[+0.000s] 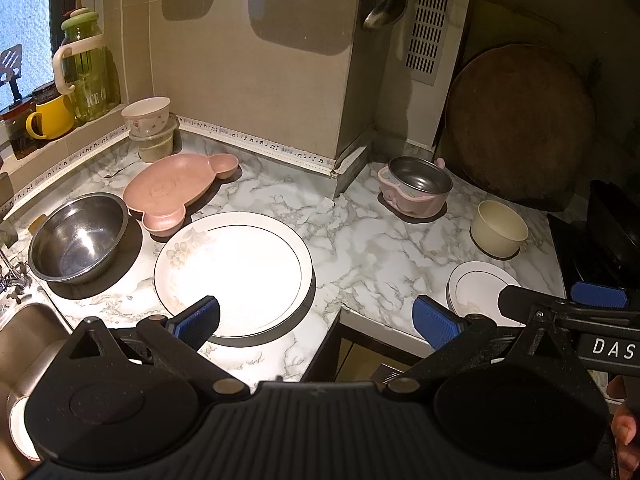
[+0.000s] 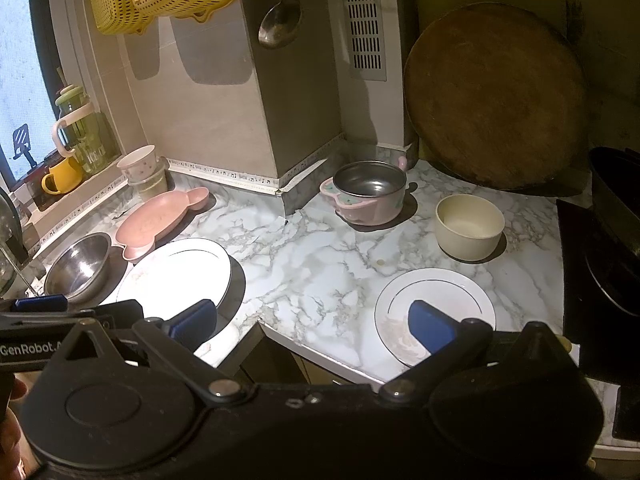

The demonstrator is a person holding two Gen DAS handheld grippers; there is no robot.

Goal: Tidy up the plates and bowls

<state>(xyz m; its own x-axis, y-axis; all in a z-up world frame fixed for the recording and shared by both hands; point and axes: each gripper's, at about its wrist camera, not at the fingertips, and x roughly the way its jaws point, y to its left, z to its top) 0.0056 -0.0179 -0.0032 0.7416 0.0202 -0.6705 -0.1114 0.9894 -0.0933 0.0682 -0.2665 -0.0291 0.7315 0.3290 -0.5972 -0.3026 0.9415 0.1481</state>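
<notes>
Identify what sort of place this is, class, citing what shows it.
Most likely a home kitchen: a marble-patterned counter beside a sink, a ladle hanging on the tiled wall, and a round chopping board leaning upright.

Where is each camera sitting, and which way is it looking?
Left wrist: rides the left tongs, looks forward over the counter at the big white plate; the other tongs and a fingertip show at right.
Right wrist: rides the right tongs, looks at the small white plate; the other tongs show at left.
Both see the cream bowl and pink tray.
</notes>
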